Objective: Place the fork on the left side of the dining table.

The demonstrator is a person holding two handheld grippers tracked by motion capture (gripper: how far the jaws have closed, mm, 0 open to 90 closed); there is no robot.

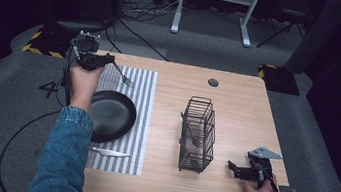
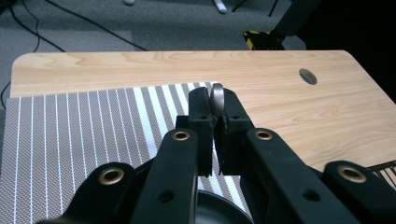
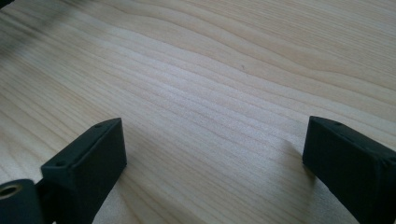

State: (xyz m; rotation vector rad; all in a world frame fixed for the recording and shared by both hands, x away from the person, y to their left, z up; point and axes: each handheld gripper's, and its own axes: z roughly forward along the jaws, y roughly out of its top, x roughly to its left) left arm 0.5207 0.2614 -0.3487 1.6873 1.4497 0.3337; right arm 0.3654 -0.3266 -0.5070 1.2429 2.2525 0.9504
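Pale wooden table (image 1: 237,110) with rounded corners, a round cable hole (image 1: 213,82) near the far edge. Grey carpet (image 1: 206,43) beyond; dark surroundings on both sides. White desk frame legs (image 1: 215,6) at the back of the room; loose cables (image 1: 140,8) on the floor in front of them. Yellow-and-black striped blocks (image 1: 44,43) at the far left and far right table corners.

Striped grey-and-white placemat (image 1: 142,117) on the left half of the table. Black round plate (image 1: 113,114) on the mat. Knife (image 1: 109,152) on the mat just in front of the plate, near the table's front edge. Black wire basket (image 1: 197,135) upright at mid-table, apart from the mat; one utensil inside, kind not clear.

Left gripper (image 1: 111,60) raised over the far left corner of the mat, jaws clenched on the handle of a fork (image 1: 123,76), tines slanting toward the mat; handle end (image 2: 216,97) pinched between the jaw tips in the left gripper view.

Right gripper (image 1: 232,167) resting low at the front right of the table, right of the basket, jaws spread wide apart, bare wood between them in the right gripper view (image 3: 212,154).
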